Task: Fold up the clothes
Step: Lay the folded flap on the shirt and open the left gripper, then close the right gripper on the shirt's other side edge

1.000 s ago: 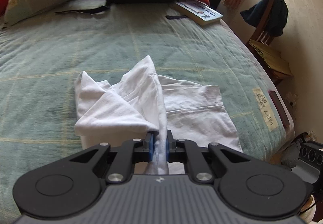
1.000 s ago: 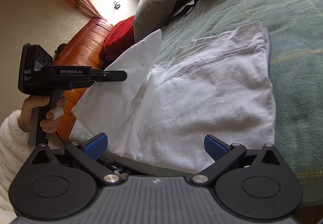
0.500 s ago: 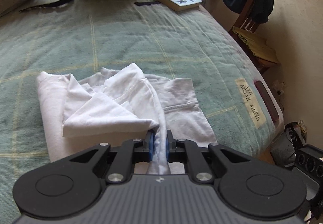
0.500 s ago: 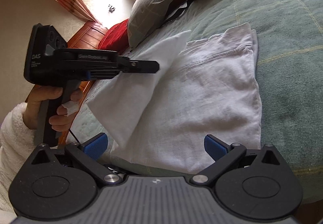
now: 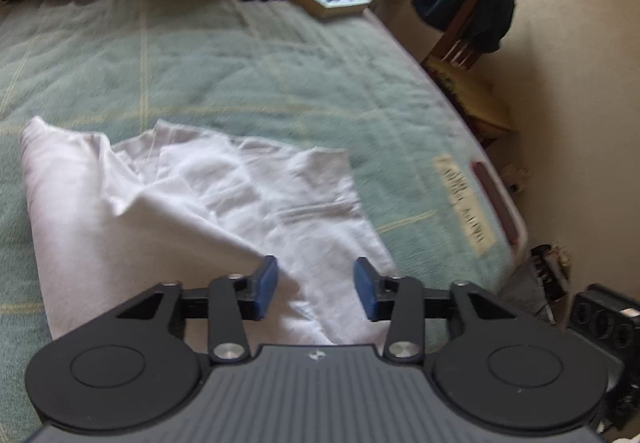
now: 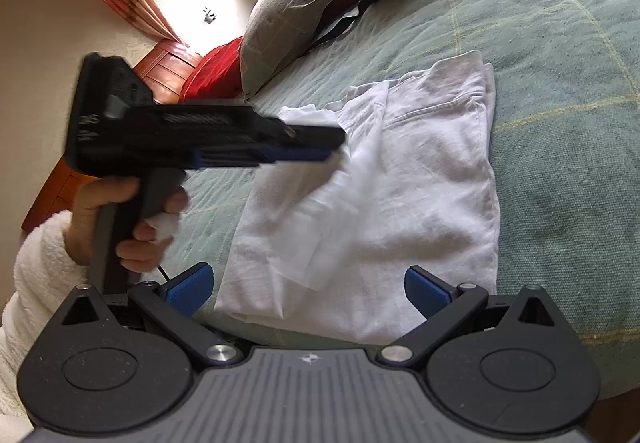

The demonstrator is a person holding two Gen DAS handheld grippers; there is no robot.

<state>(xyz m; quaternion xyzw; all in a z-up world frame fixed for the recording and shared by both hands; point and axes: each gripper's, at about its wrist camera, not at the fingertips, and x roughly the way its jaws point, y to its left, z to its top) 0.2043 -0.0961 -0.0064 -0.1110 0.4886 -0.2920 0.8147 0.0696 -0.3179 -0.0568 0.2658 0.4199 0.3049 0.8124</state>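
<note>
The bed (image 5: 280, 75) with its green cover stretches away in front of both tools. The white garment (image 6: 420, 179) lies on it, partly folded, just in front of the right tool (image 6: 308, 285) and under the left tool (image 5: 316, 289). The left tool's jaws are opening; cloth lies below the gap, not pressed by the pads. The right tool stands wide open and holds nothing.

I am making out no readable text: the label (image 5: 464, 203) on the green bedspread (image 5: 248, 75) and the marks on my left gripper (image 6: 336, 149) are showing only blur.
</note>
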